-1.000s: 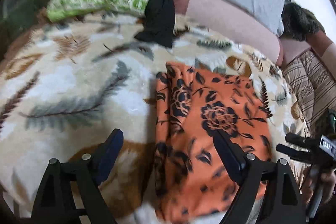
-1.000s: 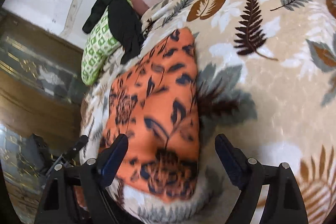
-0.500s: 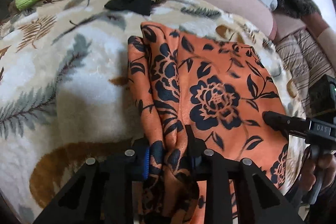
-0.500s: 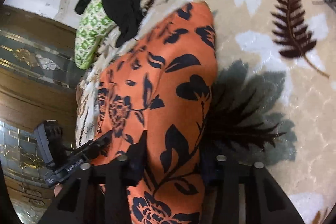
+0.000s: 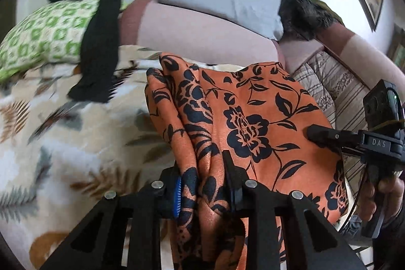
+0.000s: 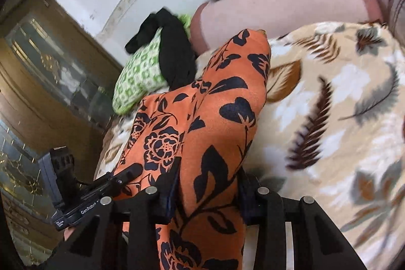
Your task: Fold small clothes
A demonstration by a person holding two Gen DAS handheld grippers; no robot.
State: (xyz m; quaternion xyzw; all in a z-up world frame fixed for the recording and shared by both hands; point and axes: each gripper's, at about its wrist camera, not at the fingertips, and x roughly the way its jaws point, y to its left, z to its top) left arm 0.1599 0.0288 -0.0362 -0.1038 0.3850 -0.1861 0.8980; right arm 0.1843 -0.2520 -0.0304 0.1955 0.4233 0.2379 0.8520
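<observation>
Orange floral cloth (image 5: 253, 123) is clamped in the fingers of both the left gripper (image 5: 202, 184) and right gripper (image 6: 207, 184), lifted above the bed (image 6: 341, 118), its fold only beginning.

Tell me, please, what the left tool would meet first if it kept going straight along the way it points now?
Probably the orange floral garment itself: the left tool is already shut on its bunched edge, and the cloth stretches on ahead. Beyond it likely the pink bolster; depth is unclear.
</observation>
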